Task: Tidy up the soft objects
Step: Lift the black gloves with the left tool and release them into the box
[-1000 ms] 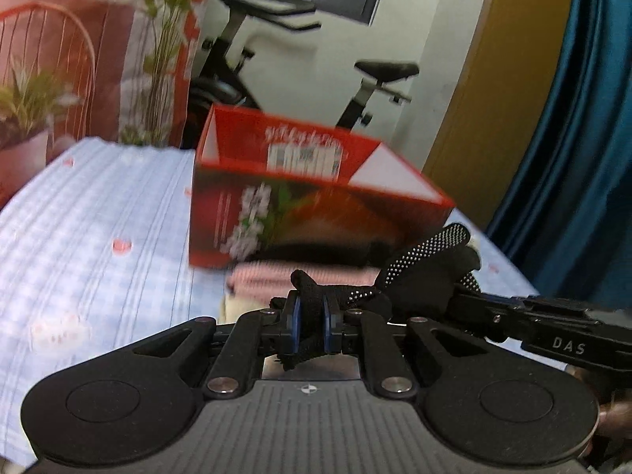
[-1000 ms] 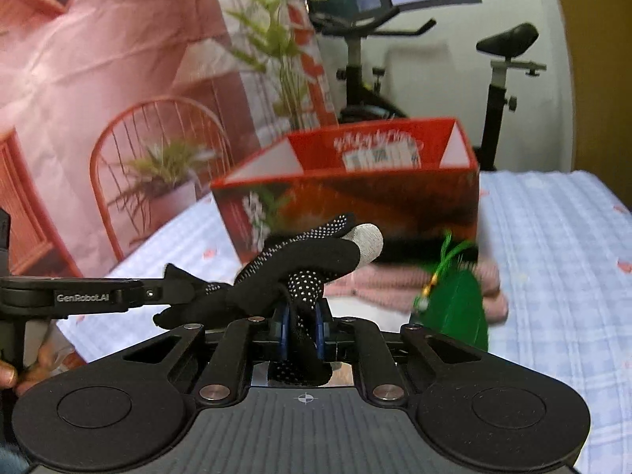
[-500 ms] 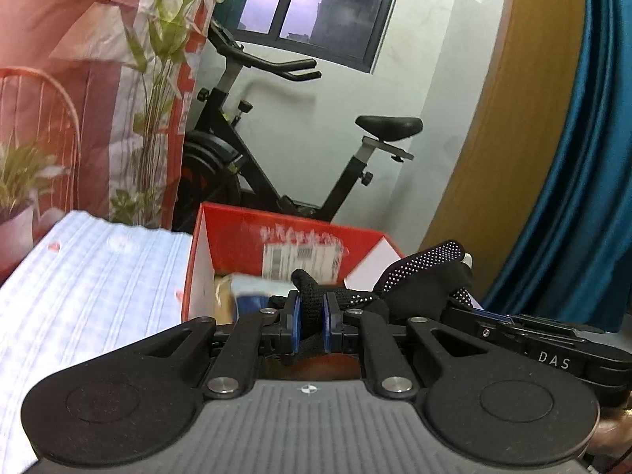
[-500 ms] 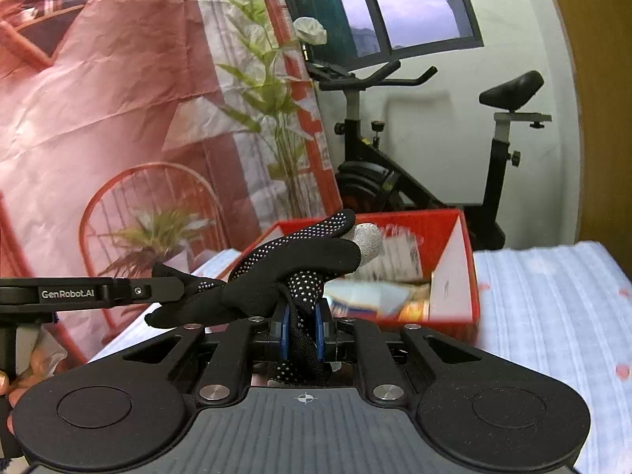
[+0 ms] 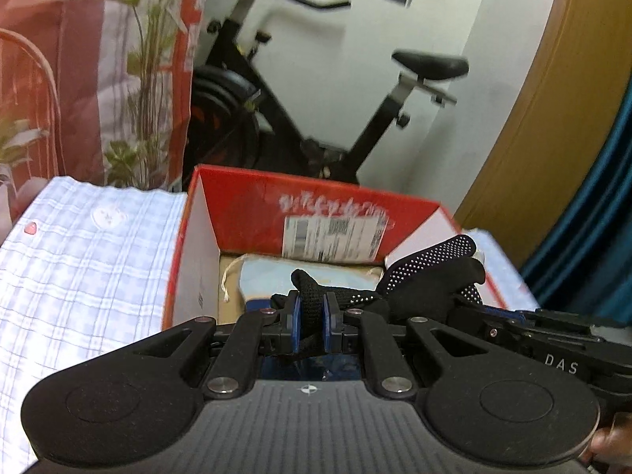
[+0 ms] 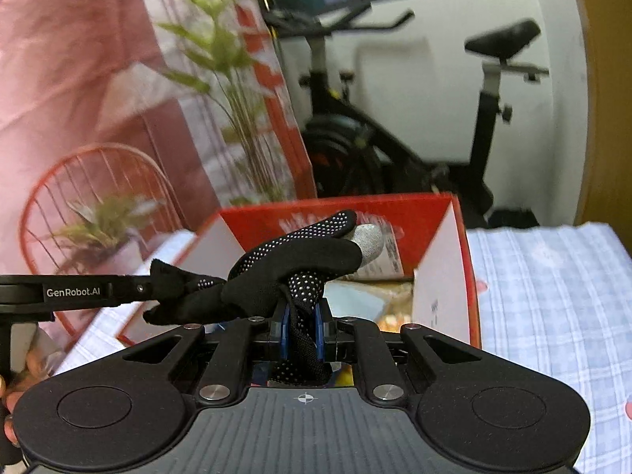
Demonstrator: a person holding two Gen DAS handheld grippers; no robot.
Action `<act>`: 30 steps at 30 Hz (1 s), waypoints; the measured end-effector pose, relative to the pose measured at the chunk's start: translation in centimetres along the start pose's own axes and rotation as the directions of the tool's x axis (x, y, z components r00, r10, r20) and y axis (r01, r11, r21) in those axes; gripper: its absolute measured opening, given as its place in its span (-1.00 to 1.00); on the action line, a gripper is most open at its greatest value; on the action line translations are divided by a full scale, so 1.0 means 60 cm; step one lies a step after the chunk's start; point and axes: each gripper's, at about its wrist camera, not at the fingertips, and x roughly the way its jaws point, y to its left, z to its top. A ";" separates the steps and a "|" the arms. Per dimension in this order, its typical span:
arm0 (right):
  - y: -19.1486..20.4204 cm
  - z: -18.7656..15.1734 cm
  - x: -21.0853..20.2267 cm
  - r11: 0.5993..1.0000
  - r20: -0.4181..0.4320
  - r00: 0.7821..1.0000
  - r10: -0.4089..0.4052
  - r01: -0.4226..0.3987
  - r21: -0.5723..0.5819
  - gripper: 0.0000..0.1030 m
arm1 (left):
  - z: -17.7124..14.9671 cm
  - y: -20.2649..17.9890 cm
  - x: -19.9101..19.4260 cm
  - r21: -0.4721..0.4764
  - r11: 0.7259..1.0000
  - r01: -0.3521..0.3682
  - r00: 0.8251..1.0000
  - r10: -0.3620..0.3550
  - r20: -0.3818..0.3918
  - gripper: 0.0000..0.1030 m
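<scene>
A black glove with white grip dots (image 5: 430, 276) (image 6: 292, 264) hangs stretched between both grippers, above the near edge of an open red cardboard box (image 5: 316, 205) (image 6: 434, 213). My left gripper (image 5: 312, 316) is shut on one black edge of the glove. My right gripper (image 6: 302, 331) is shut on another fold of it, and the glove's grey fingertip (image 6: 369, 239) sticks out to the right. Inside the box lie a light blue cloth bag (image 5: 268, 272) with a white drawstring and some yellowish items (image 6: 389, 322).
The box stands on a blue and white checked cloth (image 5: 87, 260) (image 6: 553, 296). Behind it are an exercise bike (image 5: 300, 110) (image 6: 395, 138), an artificial plant (image 5: 150, 79), a printed backdrop with a red chair (image 6: 91, 197) and a blue curtain (image 5: 592, 217). A hand (image 6: 15, 379) holds the left tool.
Both grippers carried the glove forward and up, from in front of the box's printed side to above its opening. The pink towel and green item in front of the box dropped out of view.
</scene>
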 end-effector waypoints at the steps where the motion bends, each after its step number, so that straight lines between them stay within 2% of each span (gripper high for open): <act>1: -0.002 -0.001 0.008 1.000 -0.018 1.000 -0.006 0.006 0.006 -0.77 | 0.000 -0.001 0.008 0.004 1.000 0.000 1.000 0.001 -0.017 -0.76; 5: -0.018 -0.011 0.039 0.998 -0.084 0.996 -0.040 0.043 0.043 -0.77 | -0.008 0.002 0.030 0.010 1.000 0.000 0.998 0.001 -0.057 -0.76; 9: -0.021 -0.021 0.052 0.997 -0.110 0.992 -0.058 0.063 0.041 -0.75 | -0.015 0.000 0.036 0.043 0.999 -0.007 0.998 0.010 -0.066 -0.71; 10: -0.023 -0.022 0.054 0.997 -0.113 0.992 -0.062 0.067 0.037 -0.75 | -0.016 -0.001 0.035 0.051 0.999 -0.013 0.998 0.016 -0.061 -0.67; 12: -0.026 -0.025 0.056 0.997 -0.116 0.991 -0.072 0.076 0.030 -0.70 | -0.013 -0.003 0.030 0.061 0.998 -0.023 0.998 0.026 -0.049 -0.30; 14: -0.025 -0.025 0.054 0.995 -0.108 0.989 -0.097 0.098 0.009 -0.57 | -0.010 -0.006 0.022 0.072 0.997 -0.026 0.999 0.028 -0.029 -0.12; 20: -0.013 -0.026 0.025 0.989 -0.046 0.990 -0.135 0.132 -0.072 -0.40 | -0.009 -0.010 -0.011 0.104 0.993 -0.058 0.998 0.057 0.007 -0.08; 24: -0.008 -0.027 -0.002 0.987 -0.009 0.990 -0.139 0.138 -0.086 -0.35 | -0.018 -0.009 -0.039 0.099 0.993 -0.064 0.998 0.062 0.027 0.00; 30: 0.000 -0.040 -0.053 0.986 0.055 0.991 -0.125 0.130 -0.104 -0.31 | -0.048 -0.017 -0.085 0.138 0.989 -0.060 0.997 0.052 0.058 0.00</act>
